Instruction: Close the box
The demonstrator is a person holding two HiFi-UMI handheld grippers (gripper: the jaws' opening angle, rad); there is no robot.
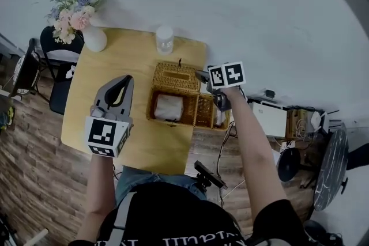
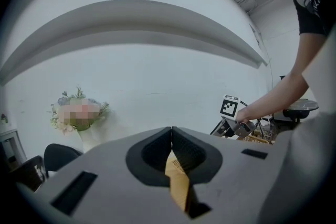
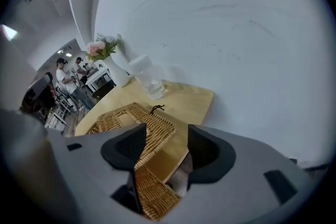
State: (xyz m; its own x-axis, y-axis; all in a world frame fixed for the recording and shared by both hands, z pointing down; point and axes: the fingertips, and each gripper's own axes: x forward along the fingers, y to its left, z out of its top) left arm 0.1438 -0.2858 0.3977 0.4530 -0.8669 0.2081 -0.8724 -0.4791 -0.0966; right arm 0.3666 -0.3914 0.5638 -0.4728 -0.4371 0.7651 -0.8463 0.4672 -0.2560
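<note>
An open wicker box (image 1: 151,110) stands on the wooden table (image 1: 124,55) with a white tissue pack (image 1: 168,106) inside. Its wicker lid (image 1: 176,76), which has a slot in it, is folded back toward the wall. My right gripper (image 1: 203,74) is at the lid's right corner. In the right gripper view the jaws stand apart (image 3: 165,136), with the edge of the lid (image 3: 136,118) running between them. My left gripper (image 1: 125,81) hovers over the table left of the box, jaws shut with nothing between them (image 2: 171,131).
A clear jar (image 1: 164,38) stands behind the box near the wall, and a white vase of flowers (image 1: 92,37) sits at the table's far left corner. A black chair (image 1: 57,60) is left of the table. Cables, boxes and a fan (image 1: 328,170) crowd the floor to the right.
</note>
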